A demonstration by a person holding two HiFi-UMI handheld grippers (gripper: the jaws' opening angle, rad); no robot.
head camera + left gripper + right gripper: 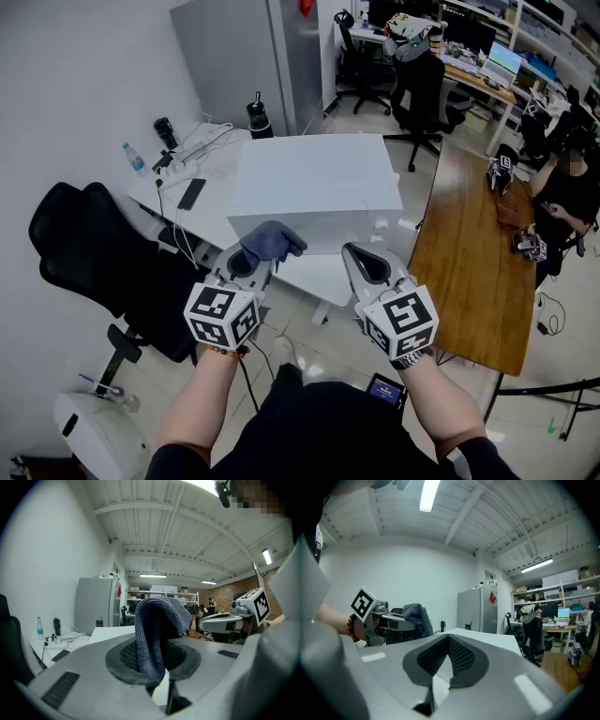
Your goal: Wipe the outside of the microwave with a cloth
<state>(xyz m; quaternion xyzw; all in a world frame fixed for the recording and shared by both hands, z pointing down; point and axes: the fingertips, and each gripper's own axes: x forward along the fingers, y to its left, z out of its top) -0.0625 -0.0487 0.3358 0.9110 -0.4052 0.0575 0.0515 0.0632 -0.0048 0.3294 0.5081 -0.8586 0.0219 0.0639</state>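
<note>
Cloth [272, 240] — blue-grey, standing up in a fold and flopping over — is pinched in the narrow jaws of the left gripper [251, 264], held in the air near the front of the white, box-shaped microwave [314, 183]. That sits on a white table [202, 220] with a phone [191, 194], cables [202, 141], a water bottle [134, 157] and a black flask [259, 117] to its left. A black office chair [84, 244] crowds the left side and a wooden table [469, 253] runs along the right, while the right gripper [354, 253] has its jaws drawn together on nothing — the only print showing is the square marker on each cube [222, 316].
</note>
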